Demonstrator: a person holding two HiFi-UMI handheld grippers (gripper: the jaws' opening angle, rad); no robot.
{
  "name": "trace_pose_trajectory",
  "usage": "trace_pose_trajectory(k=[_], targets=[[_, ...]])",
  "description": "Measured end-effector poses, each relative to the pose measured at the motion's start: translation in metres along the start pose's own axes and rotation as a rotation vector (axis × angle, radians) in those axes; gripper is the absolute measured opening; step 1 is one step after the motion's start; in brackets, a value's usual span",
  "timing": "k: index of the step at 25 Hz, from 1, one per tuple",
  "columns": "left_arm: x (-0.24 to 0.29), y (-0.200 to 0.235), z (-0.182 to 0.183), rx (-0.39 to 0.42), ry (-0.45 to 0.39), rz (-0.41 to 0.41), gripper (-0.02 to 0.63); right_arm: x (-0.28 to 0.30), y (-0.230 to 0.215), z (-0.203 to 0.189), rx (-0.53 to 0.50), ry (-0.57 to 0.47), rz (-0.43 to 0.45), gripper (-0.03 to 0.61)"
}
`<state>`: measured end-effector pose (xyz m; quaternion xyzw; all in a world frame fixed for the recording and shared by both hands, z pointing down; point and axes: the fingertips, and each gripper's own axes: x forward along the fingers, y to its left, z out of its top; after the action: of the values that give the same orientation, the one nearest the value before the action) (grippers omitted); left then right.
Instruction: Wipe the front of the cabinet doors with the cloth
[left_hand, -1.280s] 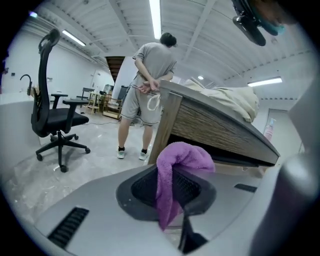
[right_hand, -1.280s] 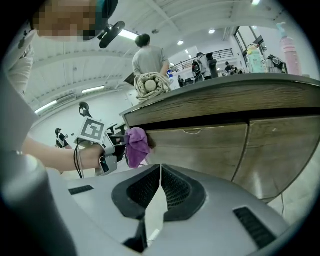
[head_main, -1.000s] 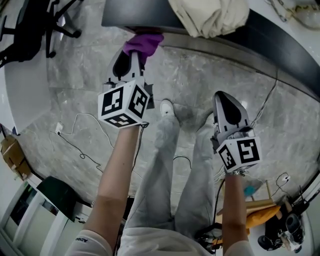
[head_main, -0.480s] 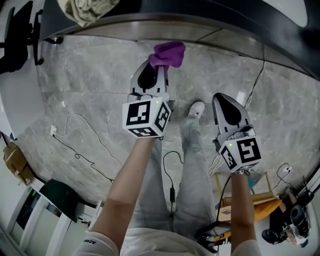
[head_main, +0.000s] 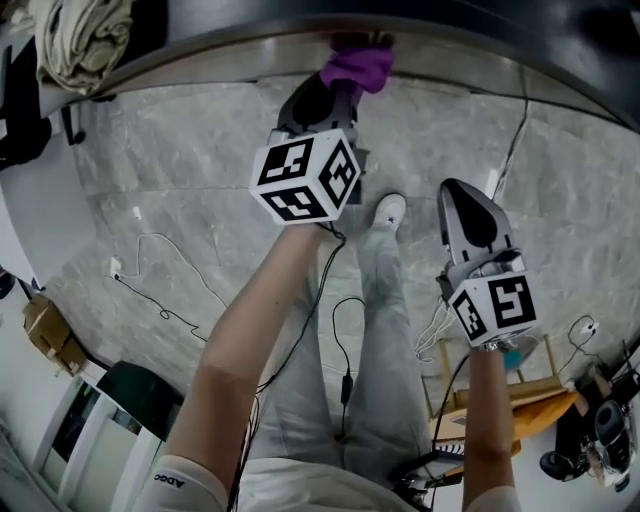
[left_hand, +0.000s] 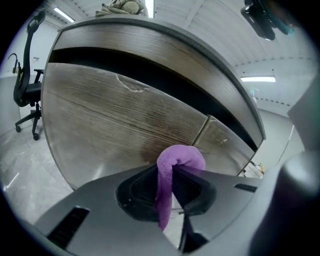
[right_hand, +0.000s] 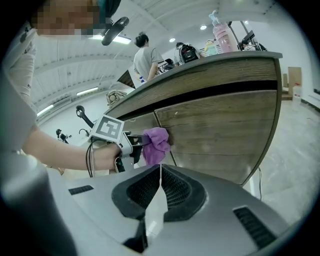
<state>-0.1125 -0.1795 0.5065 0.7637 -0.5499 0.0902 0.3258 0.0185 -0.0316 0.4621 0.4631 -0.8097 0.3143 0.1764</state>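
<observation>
A purple cloth (head_main: 359, 66) is pinched in my left gripper (head_main: 343, 88), which is shut on it and holds it against the wood-grain cabinet door (left_hand: 120, 120). In the left gripper view the cloth (left_hand: 172, 172) bulges out between the jaws, touching the door near the seam (left_hand: 202, 131) between two doors. The right gripper view shows the cloth (right_hand: 156, 145) pressed to the door front (right_hand: 220, 130) and my left gripper (right_hand: 141, 145) behind it. My right gripper (head_main: 470, 205) hangs lower at the right, shut with nothing in it, away from the cabinet.
A beige bundle of fabric (head_main: 78, 40) lies on the countertop at the upper left. Cables (head_main: 165, 290) trail over the marble floor. An office chair (left_hand: 27, 90) stands left of the cabinet. A person (right_hand: 146, 57) stands behind the counter; a pink bottle (right_hand: 221, 32) sits on top.
My left gripper has carried the purple cloth forward and up until it meets the cabinet door. The right gripper has stayed about where it was.
</observation>
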Motion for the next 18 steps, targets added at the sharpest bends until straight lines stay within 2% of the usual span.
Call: trace_pose_trajectory(k=[8,14,18], targets=[[0.001,0.049,0.008,-0.001,0.016,0.021,0.060,0.022,0.015,-0.006,0.001,0.028,-0.023,0.029],[-0.021,0.138,0.033,-0.050,-0.009,0.096,0.060,0.065,0.058,0.002,-0.011,0.031,-0.018,0.029],[-0.044,0.206,0.056,-0.047,-0.020,0.149,0.060,0.100,0.099,0.010,-0.016,0.026,0.007,0.029]])
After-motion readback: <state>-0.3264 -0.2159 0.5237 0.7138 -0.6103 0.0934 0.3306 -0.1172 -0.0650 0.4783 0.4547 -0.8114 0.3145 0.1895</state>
